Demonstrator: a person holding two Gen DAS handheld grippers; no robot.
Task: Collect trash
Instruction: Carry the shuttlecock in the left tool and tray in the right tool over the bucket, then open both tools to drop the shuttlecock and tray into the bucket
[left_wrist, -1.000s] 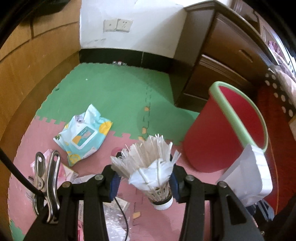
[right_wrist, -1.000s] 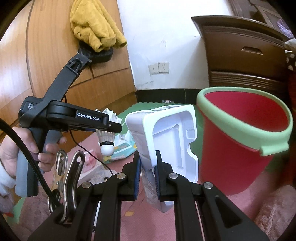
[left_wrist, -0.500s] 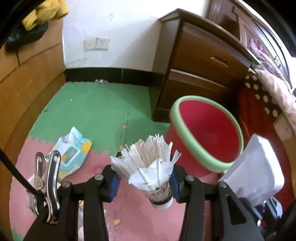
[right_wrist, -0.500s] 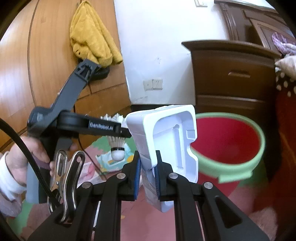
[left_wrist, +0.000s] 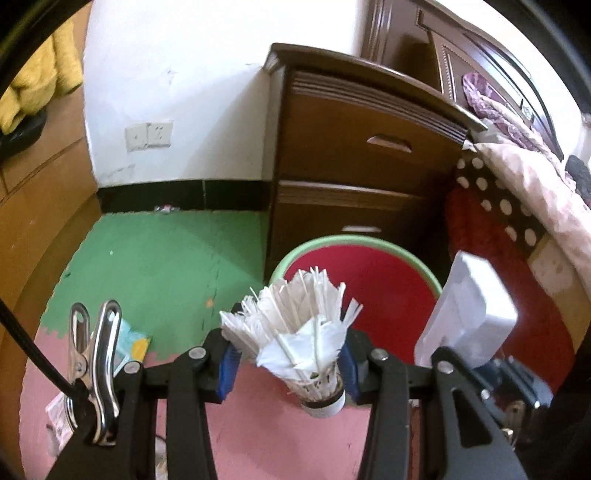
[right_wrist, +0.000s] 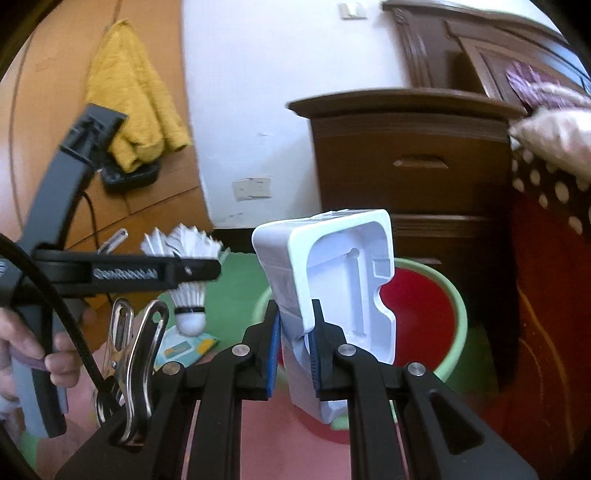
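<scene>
Altogether two grippers show, each with one piece of trash. One shuttlecock (left_wrist: 299, 343) sits in the left gripper (left_wrist: 288, 365), feathers up and cork down, the blue pads closed against its feather skirt. One white plastic tray (right_wrist: 343, 291) stands upright in the right gripper (right_wrist: 295, 350), its hollow side facing the camera, the pads clamped on its lower edge. One red bin (left_wrist: 373, 291) with a green rim stands on the floor just ahead of both grippers; in the left view the shuttlecock's feathers overlap its near rim, and in the right view the tray hides part of its mouth. The bin's inside looks bare as far as it can be seen.

One wipes pack (left_wrist: 129, 343) lies on the floor to the left, half hidden behind a metal clip (left_wrist: 92, 373) on the left gripper. A second clip (right_wrist: 129, 354) hangs on the right one. One hand (right_wrist: 44, 362) grips the left gripper's handle.

Foam mat (left_wrist: 166, 266) covers the floor, green toward the wall and pink nearer, joined by puzzle teeth. One dark wooden nightstand (left_wrist: 362, 155) with two drawers stands behind the bin against a white wall with a black skirting. One double wall socket (left_wrist: 147, 134) sits low on that wall. A yellow cloth (right_wrist: 133, 107) hangs on the wooden door at left. Bedding (left_wrist: 517, 155) spills over a red, dotted bed edge at right.
</scene>
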